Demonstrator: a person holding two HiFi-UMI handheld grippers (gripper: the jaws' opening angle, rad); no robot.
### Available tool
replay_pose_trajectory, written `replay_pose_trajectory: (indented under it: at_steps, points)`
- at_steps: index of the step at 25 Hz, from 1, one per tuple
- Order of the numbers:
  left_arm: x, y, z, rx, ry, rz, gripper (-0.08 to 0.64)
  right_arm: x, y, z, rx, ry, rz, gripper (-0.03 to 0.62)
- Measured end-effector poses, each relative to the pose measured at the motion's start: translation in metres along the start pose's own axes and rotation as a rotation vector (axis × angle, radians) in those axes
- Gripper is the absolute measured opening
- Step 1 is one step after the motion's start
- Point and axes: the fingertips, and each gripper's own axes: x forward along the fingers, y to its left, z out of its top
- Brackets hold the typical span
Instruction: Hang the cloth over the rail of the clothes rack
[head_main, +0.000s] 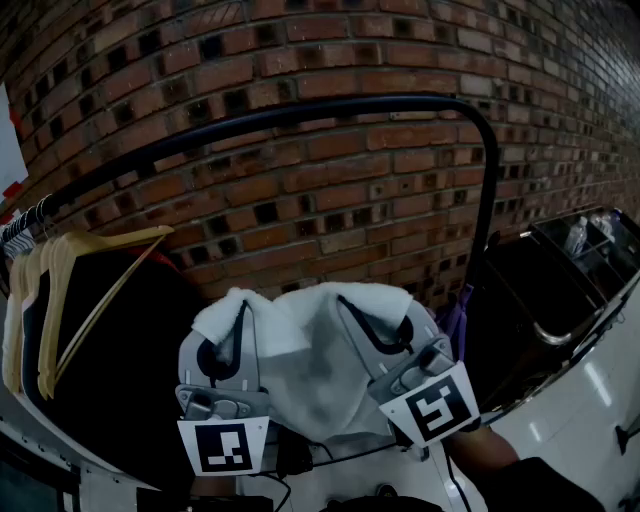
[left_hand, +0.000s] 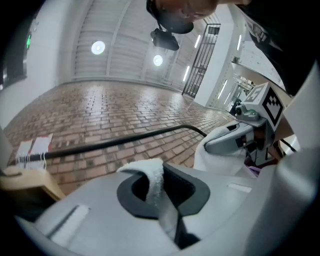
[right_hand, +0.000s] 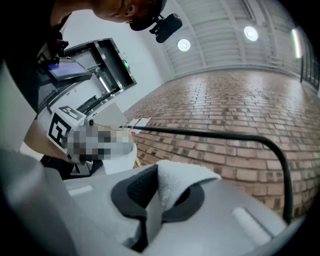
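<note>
- Step in hand — carriage of the cloth (head_main: 318, 372) toward the rail (head_main: 300, 112) of the clothes rack. The hanging itself is judged not yet begun.
- Cloth: white, towel-like, spread between the two tongs and held by its upper edge. It is placed below the rail and on the near side of it, and no contact with the rail is seen.
- Left tongs (head_main: 243, 308): closed on the left upper corner of the cloth. In the left gripper view a fold of white pile is pinched between the pads and stands up past the tips.
- Right tongs (head_main: 347, 300): closed on the right upper corner. In the right gripper view a thicker fold of the cloth is clamped and rolls over one tip.
- Rail: dark tube, run across in front of the brick wall (head_main: 330, 190) and bent downward at its right end. The stretch above the cloth is bare.
- Hangers (head_main: 70, 275): wooden, with garments, gathered at the left end of the rail and well apart from the cloth.
- Next move, as judged: both tongs are to be raised together above the rail and carried forward level, so that the gripped edge is passed over to the far side.
- Release — best withheld until the cloth is draped about evenly on both sides. A lopsided drape could be pulled off by its own weight.
</note>
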Motion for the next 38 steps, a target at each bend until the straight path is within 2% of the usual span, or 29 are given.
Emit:
replay_pose_trajectory:
  at_steps: [3,7,9,12,14,15,17,19,22,23,25,27,29,30,32,33,35,38]
  points:
    - [0.009,0.026,0.039,0.056,-0.090,0.028,0.015,0.009,-0.018,0.045,-0.125,-0.083,0.002,0.011]
    - [0.023,0.039,0.077,0.114,-0.165,0.018,0.015,0.022,-0.028,0.091,-0.242,-0.155,0.023,0.011]
    - [0.032,0.044,0.093,0.178,-0.187,-0.006,0.015,0.030,-0.032,0.114,-0.326,-0.190,0.032,0.011]
    - [0.046,0.059,0.129,0.312,-0.247,-0.029,0.015,0.041,-0.045,0.154,-0.493,-0.256,0.035,0.011]
    - [0.059,0.080,0.154,0.390,-0.273,-0.015,0.015,0.049,-0.058,0.181,-0.603,-0.298,0.027,0.011]
    - [0.066,0.095,0.158,0.393,-0.247,0.008,0.015,0.055,-0.067,0.192,-0.633,-0.305,0.017,0.011]
    - [0.081,0.134,0.154,0.350,-0.129,0.086,0.015,0.070,-0.094,0.206,-0.583,-0.264,-0.029,0.011]
    - [0.096,0.172,0.156,0.366,-0.042,0.161,0.015,0.092,-0.122,0.226,-0.552,-0.234,-0.066,0.011]
    - [0.133,0.213,0.208,0.539,-0.173,0.231,0.015,0.132,-0.159,0.267,-0.683,-0.230,-0.068,0.011]
    - [0.147,0.227,0.216,0.575,-0.187,0.254,0.015,0.146,-0.171,0.274,-0.704,-0.207,-0.071,0.011]
    - [0.173,0.253,0.214,0.605,-0.152,0.301,0.015,0.175,-0.192,0.279,-0.724,-0.144,-0.076,0.011]
    - [0.201,0.266,0.200,0.647,-0.081,0.317,0.015,0.206,-0.207,0.266,-0.754,-0.050,-0.053,0.011]
    - [0.234,0.263,0.160,0.749,0.056,0.255,0.015,0.238,-0.211,0.224,-0.829,0.122,0.025,0.011]
    - [0.252,0.255,0.129,0.816,0.155,0.181,0.015,0.252,-0.211,0.193,-0.887,0.232,0.081,0.011]
    - [0.278,0.229,0.058,0.937,0.365,-0.039,0.015,0.269,-0.204,0.127,-1.021,0.450,0.209,0.011]
    - [0.284,0.215,0.024,0.973,0.456,-0.158,0.015,0.273,-0.200,0.097,-1.079,0.541,0.275,0.011]
    - [0.285,0.193,-0.026,0.952,0.592,-0.376,0.015,0.277,-0.191,0.055,-1.116,0.664,0.383,0.011]
    - [0.268,0.174,-0.076,0.822,0.763,-0.644,0.015,0.267,-0.189,0.019,-0.960,0.810,0.489,0.011]
